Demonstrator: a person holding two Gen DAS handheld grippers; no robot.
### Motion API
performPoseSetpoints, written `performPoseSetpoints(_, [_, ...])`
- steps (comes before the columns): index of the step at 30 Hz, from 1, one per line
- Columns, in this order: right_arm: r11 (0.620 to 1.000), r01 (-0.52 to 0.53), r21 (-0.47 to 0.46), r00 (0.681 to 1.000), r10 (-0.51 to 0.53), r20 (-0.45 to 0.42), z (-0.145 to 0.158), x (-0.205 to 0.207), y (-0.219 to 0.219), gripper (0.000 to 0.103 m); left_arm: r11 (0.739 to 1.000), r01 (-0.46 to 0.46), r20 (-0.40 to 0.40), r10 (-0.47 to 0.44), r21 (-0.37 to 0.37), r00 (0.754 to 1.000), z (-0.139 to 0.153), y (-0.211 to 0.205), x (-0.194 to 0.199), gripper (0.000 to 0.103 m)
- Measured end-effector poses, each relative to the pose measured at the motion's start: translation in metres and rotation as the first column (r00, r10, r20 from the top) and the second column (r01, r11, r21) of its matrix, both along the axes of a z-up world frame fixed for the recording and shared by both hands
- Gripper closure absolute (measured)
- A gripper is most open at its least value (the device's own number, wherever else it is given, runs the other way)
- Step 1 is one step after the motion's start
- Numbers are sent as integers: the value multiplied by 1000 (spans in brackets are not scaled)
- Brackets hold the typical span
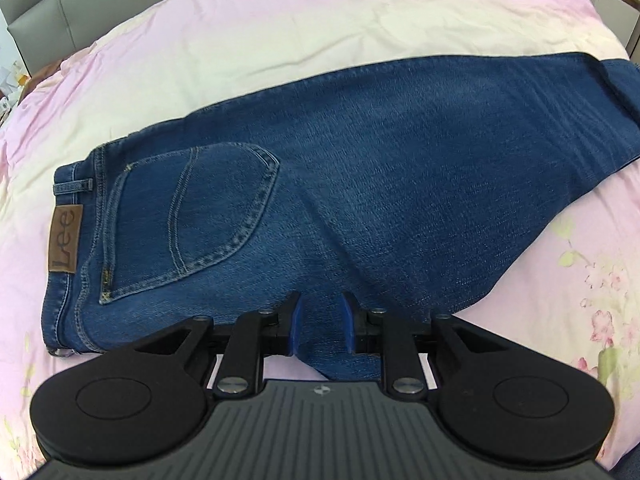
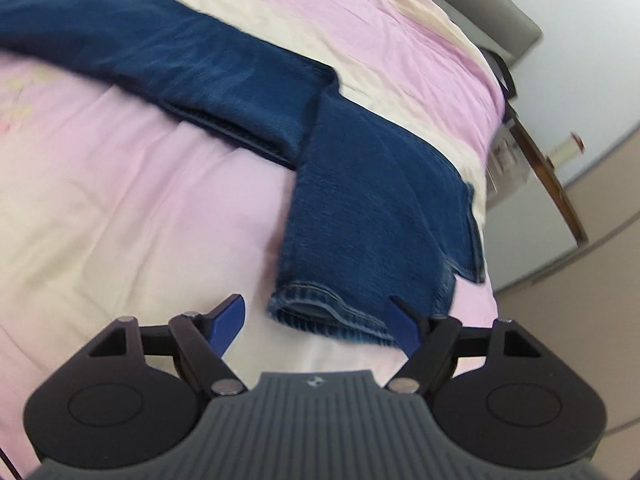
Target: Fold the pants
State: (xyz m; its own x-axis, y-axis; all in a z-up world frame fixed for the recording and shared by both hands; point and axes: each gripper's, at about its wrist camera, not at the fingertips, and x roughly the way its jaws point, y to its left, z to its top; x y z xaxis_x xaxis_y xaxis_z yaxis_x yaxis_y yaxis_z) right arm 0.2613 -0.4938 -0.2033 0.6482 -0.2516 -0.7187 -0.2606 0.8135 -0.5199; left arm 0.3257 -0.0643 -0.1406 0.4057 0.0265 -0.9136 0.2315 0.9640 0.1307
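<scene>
We are working on the jeans (image 1: pixel 360 184), which are lying on the pink bedcover (image 1: pixel 240 20), already folded leg over leg. Our left gripper (image 1: pixel 320 330) is hanging narrowly open above the seat edge, holding nothing. Our right gripper (image 2: pixel 316 324) is standing wide before the hems (image 2: pixel 332 316), empty. Next, we think, it must close on both hems and carry them toward the waistband (image 1: pixel 66 216).
</scene>
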Motion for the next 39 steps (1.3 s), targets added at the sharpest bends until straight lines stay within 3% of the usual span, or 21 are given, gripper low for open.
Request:
performPoseSetpoints(3, [996, -54, -68, 998, 55, 11, -21, 4, 3, 29, 1000, -7, -7, 7, 2, 1000, -5, -3, 4, 76])
performPoseSetpoints(5, [996, -51, -79, 998, 53, 21, -21, 6, -5, 62, 1000, -9, -10, 9, 0, 1000, -9, -2, 5, 76])
performPoseSetpoints(6, [996, -36, -84, 999, 36, 5, -19, 9, -11, 87, 1000, -15, -16, 15, -7, 1000, -11, -2, 6, 76])
performPoseSetpoints(7, [996, -23, -80, 1000, 23, -3, -13, 12, -17, 97, 999, -25, -28, 24, -26, 999, -12, -1, 8, 76])
performPoseSetpoints(9, [999, -7, -35, 1000, 7, -5, 6, 18, -31, 100, 998, -30, -39, 27, -61, 999, -13, 2, 11, 76])
performPoseSetpoints(11, [1000, 6, -3, 1000, -6, 13, 33, 30, -48, 101, 998, -18, -40, 16, -57, 999, -16, 1, 12, 76])
performPoseSetpoints(15, [995, 100, -29, 992, -97, 77, 84, 71, -89, 101, 998, -18, -75, 13, -61, 997, -23, 1, 18, 76])
performPoseSetpoints(19, [971, 224, -84, 969, -213, 123, 109, 132, -134, 102, 998, -15, -85, 9, -67, 996, -31, -1, 24, 76])
performPoseSetpoints(23, [949, 291, -124, 952, -274, 134, 102, 193, -166, 103, 996, -31, -93, 23, -85, 995, -34, 2, 29, 76])
performPoseSetpoints(29, [913, 339, -225, 940, -321, 115, 54, 266, -192, 103, 994, -59, -112, 48, -93, 992, -37, 3, 37, 76])
performPoseSetpoints(33, [900, 393, -187, 919, -378, 113, 39, 283, -212, 103, 997, -40, -115, 31, -72, 993, -38, 0, 39, 76])
performPoseSetpoints(35, [904, 408, -125, 912, -397, 105, 39, 279, -219, 103, 997, -35, -117, 27, -69, 993, -38, 0, 39, 76])
performPoseSetpoints(36, [910, 411, -46, 910, -406, 87, 42, 275, -222, 97, 997, -36, -117, 28, -70, 993, -38, 0, 38, 76])
performPoseSetpoints(37, [908, 417, 36, 906, -419, 57, 45, 273, -227, 81, 997, -37, -118, 29, -72, 993, -38, 1, 38, 76])
performPoseSetpoints(39, [880, 449, 151, 887, -459, 37, 47, 270, -234, 73, 996, -42, -117, 33, -75, 993, -38, 0, 38, 76])
